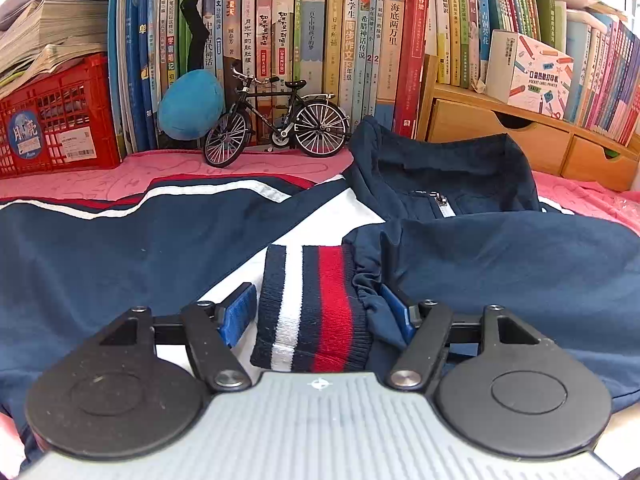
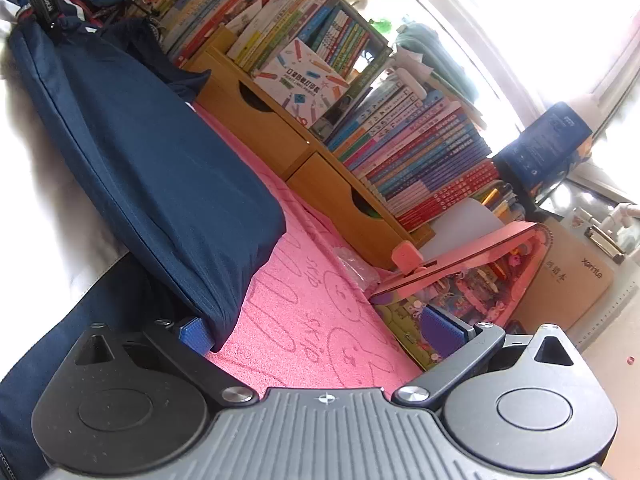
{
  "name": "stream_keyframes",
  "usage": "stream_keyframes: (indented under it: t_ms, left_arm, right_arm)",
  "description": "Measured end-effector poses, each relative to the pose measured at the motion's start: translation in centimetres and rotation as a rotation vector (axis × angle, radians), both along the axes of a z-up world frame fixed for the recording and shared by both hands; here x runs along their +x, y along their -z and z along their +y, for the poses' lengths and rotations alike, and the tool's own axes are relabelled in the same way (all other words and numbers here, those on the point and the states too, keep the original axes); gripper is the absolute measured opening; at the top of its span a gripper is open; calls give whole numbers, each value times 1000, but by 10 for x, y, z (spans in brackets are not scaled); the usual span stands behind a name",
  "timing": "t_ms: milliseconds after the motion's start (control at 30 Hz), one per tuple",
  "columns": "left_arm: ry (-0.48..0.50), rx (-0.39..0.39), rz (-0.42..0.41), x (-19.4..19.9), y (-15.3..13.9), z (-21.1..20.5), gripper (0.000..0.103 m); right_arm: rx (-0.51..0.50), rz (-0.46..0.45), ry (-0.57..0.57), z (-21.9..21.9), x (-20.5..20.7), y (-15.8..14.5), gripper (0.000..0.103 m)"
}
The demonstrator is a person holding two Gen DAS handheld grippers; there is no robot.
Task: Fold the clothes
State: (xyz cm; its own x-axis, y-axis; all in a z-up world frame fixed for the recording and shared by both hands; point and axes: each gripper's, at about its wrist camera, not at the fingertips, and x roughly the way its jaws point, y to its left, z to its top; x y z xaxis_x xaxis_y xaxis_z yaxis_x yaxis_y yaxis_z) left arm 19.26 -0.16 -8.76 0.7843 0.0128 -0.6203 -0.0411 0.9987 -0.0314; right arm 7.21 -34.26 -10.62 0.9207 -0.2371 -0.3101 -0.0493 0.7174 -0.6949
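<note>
A navy jacket (image 1: 120, 248) with white and red stripes lies spread across a pink towel (image 1: 100, 172) in the left wrist view. Its collar and zipper pull (image 1: 441, 200) sit at about one o'clock from the picture's centre. One sleeve is laid over the jacket's white panel, and its ribbed cuff (image 1: 316, 308) (banded navy, white and red) lies at six o'clock, between the two blue pads of the left gripper (image 1: 320, 312). Those jaws stand spread: the left pad is clear of the cuff with white cloth showing in the gap, while the right pad sits against the gathered navy cloth beside the cuff, and whether it presses there cannot be told.

In the right wrist view, tilted, a folded navy part of the jacket (image 2: 152, 168) fills nine to eleven o'clock. The right gripper (image 2: 320, 332) has its jaws spread wide over the bare towel (image 2: 320, 320); its left pad (image 2: 195, 334) sits just at the fold's lower corner, nothing between the pads.

Beyond the jacket, at twelve o'clock in the left view, stand a model bicycle (image 1: 276, 120), a blue plush ball (image 1: 191, 106), a red crate (image 1: 56, 120), rows of books (image 1: 360, 40) and a wooden drawer unit (image 1: 500, 140).
</note>
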Motion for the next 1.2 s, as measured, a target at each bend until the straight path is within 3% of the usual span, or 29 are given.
stream_keyframes:
  t_ms: [167,267,333,500,667,900,1100,1200]
  left_arm:
    - [15,15,8,-1,1,9,81]
    - [25,21,12,-1,1,9,82]
    - [27,22,13,-1,2,9,82]
    - [33,18,14,0,2,9,83]
    - [32,23,15,0,2,9,84]
    - [31,22,15,0,3,9,85]
    - [38,17,20,1,4,11,90]
    - [39,18,20,1,4,10,90]
  right_arm:
    - [-8,45,-48,-5,2,-3,102]
    - [15,78,-50,-6,3,-8,102]
    - [-15,55,-37,4,-1,-13,103]
    - [-10,24,-143,37,-21,-25,103]
    - [-63,20,-177,67,1,-12,103]
    - [-86,-13,-73,23,11,-6,103]
    - [-40,-22,-102,-13,12,-3,103]
    - [-21,46,-124,-12,9,-12,103]
